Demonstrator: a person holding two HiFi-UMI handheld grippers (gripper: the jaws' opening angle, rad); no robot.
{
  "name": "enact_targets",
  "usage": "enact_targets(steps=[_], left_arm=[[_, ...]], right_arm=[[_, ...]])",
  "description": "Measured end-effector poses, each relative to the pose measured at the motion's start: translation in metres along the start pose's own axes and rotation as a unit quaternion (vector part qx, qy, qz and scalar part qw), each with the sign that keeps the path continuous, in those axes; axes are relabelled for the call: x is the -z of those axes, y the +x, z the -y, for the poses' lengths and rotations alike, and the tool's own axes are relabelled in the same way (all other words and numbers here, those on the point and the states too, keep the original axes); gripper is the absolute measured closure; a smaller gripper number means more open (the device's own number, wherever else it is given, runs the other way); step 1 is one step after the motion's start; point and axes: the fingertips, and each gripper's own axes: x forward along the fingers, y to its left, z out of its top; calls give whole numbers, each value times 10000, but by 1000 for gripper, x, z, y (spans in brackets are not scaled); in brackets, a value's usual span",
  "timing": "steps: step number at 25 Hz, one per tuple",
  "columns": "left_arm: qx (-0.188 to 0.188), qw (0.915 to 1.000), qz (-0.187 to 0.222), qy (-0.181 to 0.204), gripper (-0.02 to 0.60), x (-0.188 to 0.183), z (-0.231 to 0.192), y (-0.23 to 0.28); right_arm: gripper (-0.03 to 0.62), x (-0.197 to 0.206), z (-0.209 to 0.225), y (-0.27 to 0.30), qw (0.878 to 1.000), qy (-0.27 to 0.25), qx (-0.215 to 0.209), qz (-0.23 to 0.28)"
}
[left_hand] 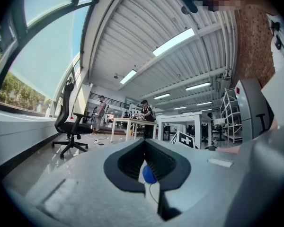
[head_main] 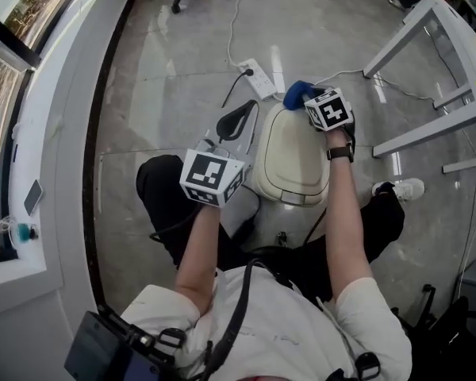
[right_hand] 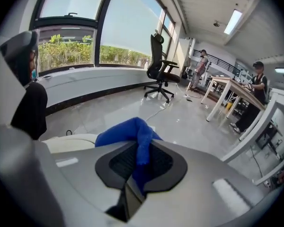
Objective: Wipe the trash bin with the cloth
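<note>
The right hand-held gripper (right_hand: pixel 140 168) is pinching the blue cloth (right_hand: pixel 127 131) at the trash bin (head_main: pixel 289 159) edge, ready to rub. The left hand-held gripper (left_hand: pixel 146 161) is hanging aside, closed and empty.

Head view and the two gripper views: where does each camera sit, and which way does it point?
Head view: on the person's head, looking steeply down at the trash bin; both forearms, the left gripper and right gripper show.
Left gripper view: rides the left gripper, tilted up across the room toward the ceiling; shows its shut jaws and the right forearm.
Right gripper view: rides the right gripper, facing the windows; its jaws pinch the blue cloth.
Shared: both gripper views catch the office chair.
</note>
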Motion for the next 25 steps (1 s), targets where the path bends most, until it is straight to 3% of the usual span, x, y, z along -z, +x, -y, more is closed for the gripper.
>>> enact_targets(steps=[3,6,9,14,20,25], left_arm=[[-207,9997,63,-67,580,-1,-19,-10],[-388,9991,124,-88,580,-4,-32,-17],[-498,9987,93,-53,580,-3,-38,-25],[-660,9977,112,-54,580,-5,-50,-38],[-655,9977,152,121,580,-18,-49,-39],[-587,9980,169,188,580,-21,-39,-37]], right_arm=[[556,-9,-26,6,9991,-209,-366,-82],[557,-21,-62,13,9927,-847,-805,-296],[557,-28,-92,14,9817,-1578,-940,-508],[557,-23,-170,-1,9550,-2100,-1942,-782],[557,7,-243,-52,9243,-2505,-2641,-1146],[557,31,-275,-101,9243,-2206,-3075,-493]])
